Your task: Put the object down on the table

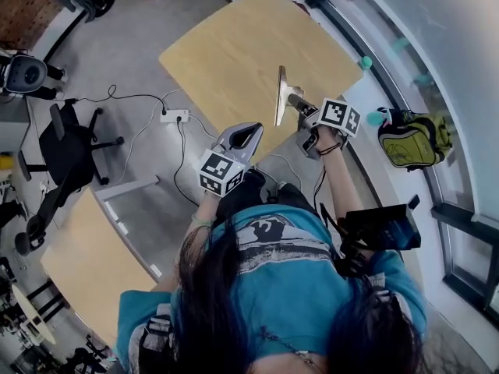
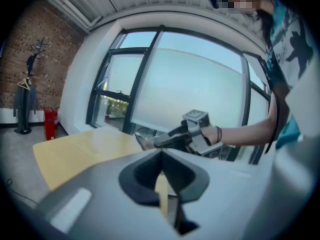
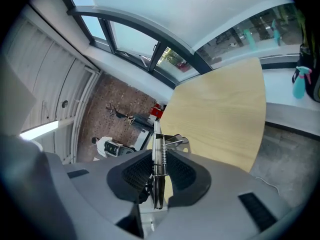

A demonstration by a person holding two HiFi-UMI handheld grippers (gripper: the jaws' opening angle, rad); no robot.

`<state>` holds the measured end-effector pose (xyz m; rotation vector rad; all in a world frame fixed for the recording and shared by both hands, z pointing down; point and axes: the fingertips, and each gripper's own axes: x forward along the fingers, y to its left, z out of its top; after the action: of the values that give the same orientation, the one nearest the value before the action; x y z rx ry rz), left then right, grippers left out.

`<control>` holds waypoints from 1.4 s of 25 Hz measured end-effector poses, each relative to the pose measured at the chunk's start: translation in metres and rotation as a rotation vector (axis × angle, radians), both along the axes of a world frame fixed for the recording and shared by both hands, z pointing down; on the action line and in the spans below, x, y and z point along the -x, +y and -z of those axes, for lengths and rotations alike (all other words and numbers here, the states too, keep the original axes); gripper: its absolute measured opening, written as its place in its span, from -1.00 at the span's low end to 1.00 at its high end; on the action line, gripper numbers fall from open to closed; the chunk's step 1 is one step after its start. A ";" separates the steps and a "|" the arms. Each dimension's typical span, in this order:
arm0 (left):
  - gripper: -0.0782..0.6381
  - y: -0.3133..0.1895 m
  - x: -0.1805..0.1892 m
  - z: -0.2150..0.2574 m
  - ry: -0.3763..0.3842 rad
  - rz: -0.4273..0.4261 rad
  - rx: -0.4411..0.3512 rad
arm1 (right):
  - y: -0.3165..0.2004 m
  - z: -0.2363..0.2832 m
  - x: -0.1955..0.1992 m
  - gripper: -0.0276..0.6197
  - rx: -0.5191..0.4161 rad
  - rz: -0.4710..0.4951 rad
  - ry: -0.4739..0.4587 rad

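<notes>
In the center right of the head view, the right gripper [image 1: 299, 104] pinches a thin metal tool [image 1: 281, 93], seen edge-on against the near edge of the wooden table [image 1: 226, 53]. Just lower left, the left gripper [image 1: 243, 135] has its 2 jaws pressed together on nothing.

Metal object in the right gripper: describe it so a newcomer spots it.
Find the wooden table by the curved window. Over its near edge, the right gripper is shut on the metal object. It alone is shiny: a thin plate on edge with a coil spring.
</notes>
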<state>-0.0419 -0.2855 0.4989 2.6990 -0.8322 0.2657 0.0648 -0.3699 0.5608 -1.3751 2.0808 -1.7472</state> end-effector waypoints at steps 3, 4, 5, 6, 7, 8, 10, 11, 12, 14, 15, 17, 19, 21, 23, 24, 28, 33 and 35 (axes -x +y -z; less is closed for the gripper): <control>-0.77 -0.015 0.009 0.001 0.002 -0.012 -0.001 | -0.032 -0.019 0.000 -0.63 0.025 -0.006 0.043; -0.77 -0.019 0.012 0.001 0.002 -0.015 0.000 | -0.041 -0.026 -0.001 -0.63 0.035 -0.013 0.055; -0.77 -0.023 0.015 0.000 0.002 -0.018 0.002 | -0.050 -0.033 -0.002 -0.63 0.047 -0.022 0.064; -0.77 -0.026 0.019 0.000 0.002 -0.021 0.004 | -0.057 -0.040 -0.002 -0.63 0.060 -0.030 0.071; -0.77 -0.028 0.023 -0.001 0.001 -0.024 0.007 | -0.064 -0.047 -0.002 -0.63 0.073 -0.038 0.076; -0.77 -0.031 0.027 -0.002 0.001 -0.026 0.010 | -0.071 -0.054 -0.001 -0.63 0.085 -0.045 0.079; -0.77 -0.035 0.034 -0.005 0.000 -0.029 0.016 | -0.084 -0.067 -0.002 -0.63 0.106 -0.057 0.087; -0.77 -0.037 0.037 -0.006 -0.001 -0.031 0.019 | -0.090 -0.074 -0.003 -0.63 0.117 -0.062 0.094; -0.77 -0.038 0.039 -0.007 -0.002 -0.032 0.022 | -0.096 -0.081 -0.004 -0.63 0.128 -0.067 0.104; -0.77 -0.040 0.042 -0.009 -0.003 -0.034 0.028 | -0.106 -0.094 -0.009 -0.63 0.145 -0.073 0.126; -0.77 -0.041 0.043 -0.010 -0.003 -0.035 0.029 | -0.111 -0.100 -0.012 -0.63 0.152 -0.077 0.136; -0.77 -0.043 0.047 -0.011 -0.004 -0.034 0.034 | -0.121 -0.109 -0.016 -0.63 0.164 -0.088 0.147; -0.77 -0.044 0.051 -0.014 -0.005 -0.028 0.041 | -0.129 -0.116 -0.019 -0.63 0.171 -0.097 0.152; -0.78 -0.045 0.056 -0.017 -0.007 -0.018 0.049 | -0.138 -0.121 -0.020 -0.63 0.175 -0.100 0.157; -0.77 -0.045 0.060 -0.020 -0.010 -0.009 0.057 | -0.145 -0.125 -0.019 -0.63 0.183 -0.101 0.155; -0.77 -0.045 0.062 -0.021 -0.012 -0.005 0.060 | -0.147 -0.127 -0.017 -0.63 0.189 -0.101 0.151; -0.77 -0.042 0.069 -0.024 -0.019 0.006 0.068 | -0.150 -0.137 -0.009 -0.63 0.213 -0.098 0.147; -0.77 -0.042 0.073 -0.026 -0.024 0.016 0.073 | -0.149 -0.150 -0.006 -0.63 0.239 -0.100 0.166; -0.77 -0.042 0.074 -0.027 -0.027 0.022 0.075 | -0.148 -0.152 -0.006 -0.63 0.240 -0.119 0.143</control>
<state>-0.1161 -0.3274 0.5261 2.6210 -0.8419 0.3228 0.0707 -0.5182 0.7132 -1.6971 1.8560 -1.9516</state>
